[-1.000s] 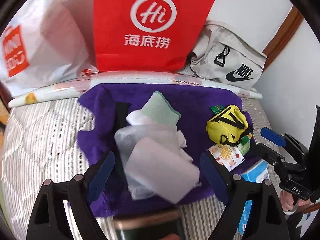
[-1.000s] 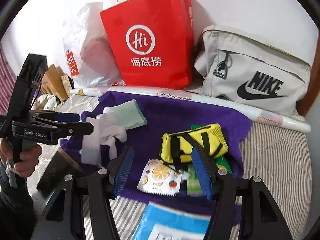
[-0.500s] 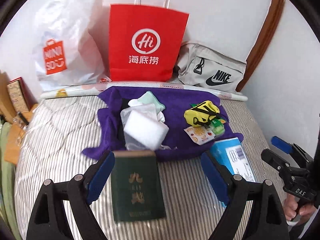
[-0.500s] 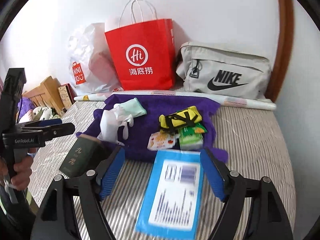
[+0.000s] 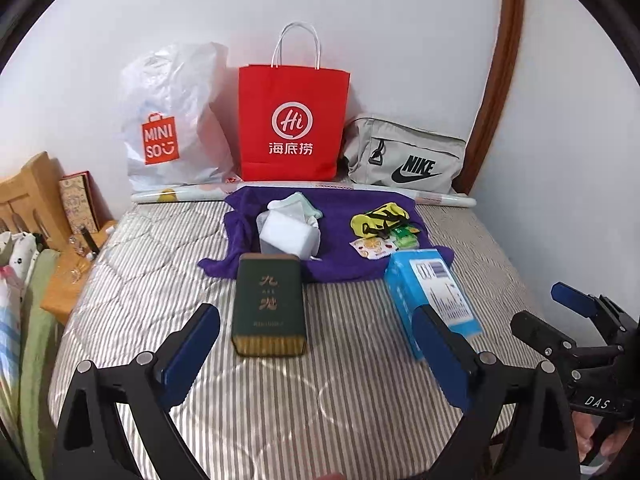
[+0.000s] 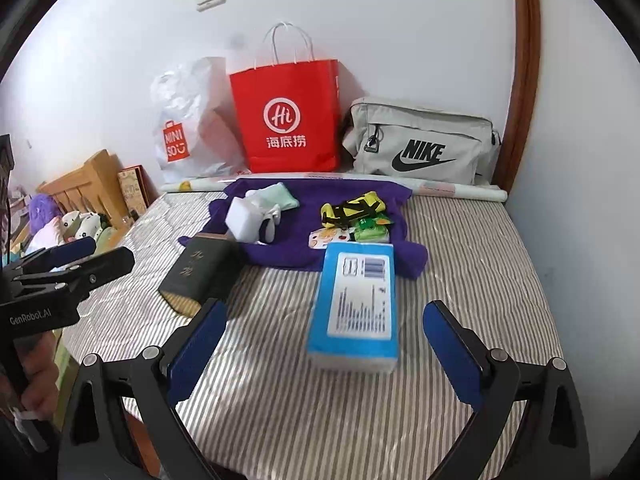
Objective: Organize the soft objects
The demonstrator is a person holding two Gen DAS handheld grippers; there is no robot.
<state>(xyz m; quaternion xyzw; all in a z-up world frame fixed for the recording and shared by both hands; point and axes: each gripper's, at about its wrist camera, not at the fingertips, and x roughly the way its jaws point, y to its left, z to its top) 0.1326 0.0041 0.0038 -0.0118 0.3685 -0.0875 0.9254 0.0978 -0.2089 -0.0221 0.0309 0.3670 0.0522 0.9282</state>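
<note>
A purple towel (image 5: 344, 264) (image 6: 360, 196) lies on the striped mattress. On it sit a white pack with pale socks (image 5: 289, 232) (image 6: 256, 216), a yellow pouch (image 5: 378, 220) (image 6: 352, 208) and small snack packets (image 5: 370, 247) (image 6: 348, 236). A dark green box (image 5: 269, 306) (image 6: 200, 270) and a blue tissue pack (image 5: 434, 300) (image 6: 356, 304) lie nearer me. My left gripper (image 5: 316, 356) is open and empty, behind the green box. My right gripper (image 6: 326, 356) is open and empty, behind the tissue pack.
A red paper bag (image 5: 294, 124), a white Miniso bag (image 5: 172, 140) and a grey Nike bag (image 5: 404, 160) stand against the wall behind a paper roll (image 5: 180, 196). A wooden headboard (image 5: 28, 196) and plush toys are at left. A wall is at right.
Both grippers have pulled back and up from the towel. The green box and blue tissue pack have come into full view. Nothing was taken hold of.
</note>
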